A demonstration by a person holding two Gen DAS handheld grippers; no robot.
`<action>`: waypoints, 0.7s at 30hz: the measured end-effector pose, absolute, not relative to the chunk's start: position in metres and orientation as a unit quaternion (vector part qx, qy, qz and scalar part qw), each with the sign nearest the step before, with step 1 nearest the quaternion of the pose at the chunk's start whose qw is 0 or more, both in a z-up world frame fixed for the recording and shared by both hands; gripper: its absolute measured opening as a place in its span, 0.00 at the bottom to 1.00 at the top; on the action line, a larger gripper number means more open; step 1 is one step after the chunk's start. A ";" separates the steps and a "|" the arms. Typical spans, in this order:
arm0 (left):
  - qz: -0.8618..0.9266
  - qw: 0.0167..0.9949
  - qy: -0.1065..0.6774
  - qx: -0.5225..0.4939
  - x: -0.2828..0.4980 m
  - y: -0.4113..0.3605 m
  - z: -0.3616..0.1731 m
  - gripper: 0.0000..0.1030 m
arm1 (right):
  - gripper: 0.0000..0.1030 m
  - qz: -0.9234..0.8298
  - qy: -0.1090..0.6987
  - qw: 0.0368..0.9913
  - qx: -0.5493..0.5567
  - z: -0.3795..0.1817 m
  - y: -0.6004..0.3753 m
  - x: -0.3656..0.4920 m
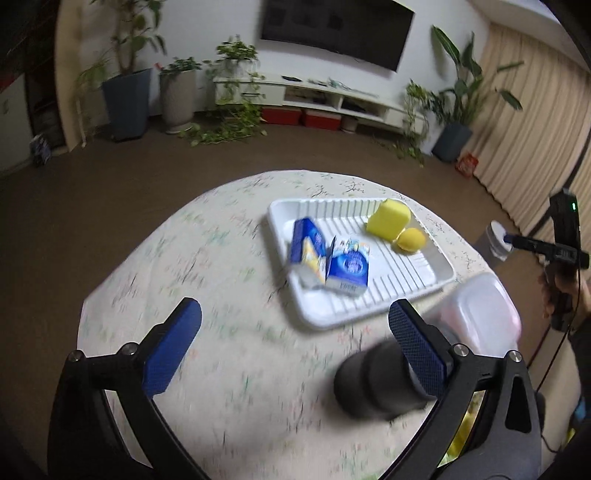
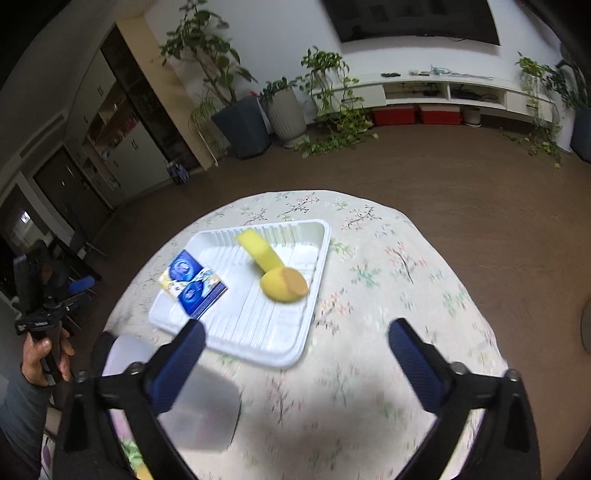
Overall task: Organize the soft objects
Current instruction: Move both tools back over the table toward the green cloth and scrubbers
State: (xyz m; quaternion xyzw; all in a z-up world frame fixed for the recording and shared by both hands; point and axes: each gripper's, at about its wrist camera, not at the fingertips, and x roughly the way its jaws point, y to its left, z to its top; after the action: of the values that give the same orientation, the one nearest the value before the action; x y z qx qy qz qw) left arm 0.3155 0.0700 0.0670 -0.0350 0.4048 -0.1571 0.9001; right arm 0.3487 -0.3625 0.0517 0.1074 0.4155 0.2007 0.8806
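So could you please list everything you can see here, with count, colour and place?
tray: 1, white, ribbed, on the table
tissue packs: 2, blue and white, in the tray's left part
sponge: 1, yellow, block-shaped, at the tray's far end
round sponge: 1, yellow, in the tray beside the block
tablecloth: 1, pale, floral, over the round table
plastic box: 1, translucent, near the tray's near corner
dark cylinder: 1, black, blurred, on the table near the box
potted plants: several, green, along the far wall
television: 1, black, on the wall
left gripper: 1, black with blue pads, open, empty
right gripper: 1, same, open, empty
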 end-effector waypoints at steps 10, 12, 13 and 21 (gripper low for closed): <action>-0.149 0.899 0.408 -0.046 0.211 0.082 0.032 1.00 | 1.00 0.214 0.398 0.883 0.125 0.035 -0.370 0.234; -0.145 0.899 0.411 -0.047 0.191 0.080 0.025 1.00 | 1.00 0.216 0.396 0.883 0.131 0.028 -0.368 0.215; -0.144 0.898 0.413 -0.047 0.183 0.078 0.022 1.00 | 1.00 0.217 0.397 0.882 0.132 0.023 -0.366 0.204; -0.139 0.897 0.415 -0.061 0.112 0.065 0.003 1.00 | 1.00 0.226 0.393 0.880 0.141 -0.002 -0.335 0.129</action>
State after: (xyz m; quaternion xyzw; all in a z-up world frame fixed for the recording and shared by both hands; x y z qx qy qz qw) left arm 0.1122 0.0648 0.0030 -0.0613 0.4148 -0.1391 0.8971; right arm 0.1290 -0.3353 -0.0022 0.1407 0.3933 0.2263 0.8799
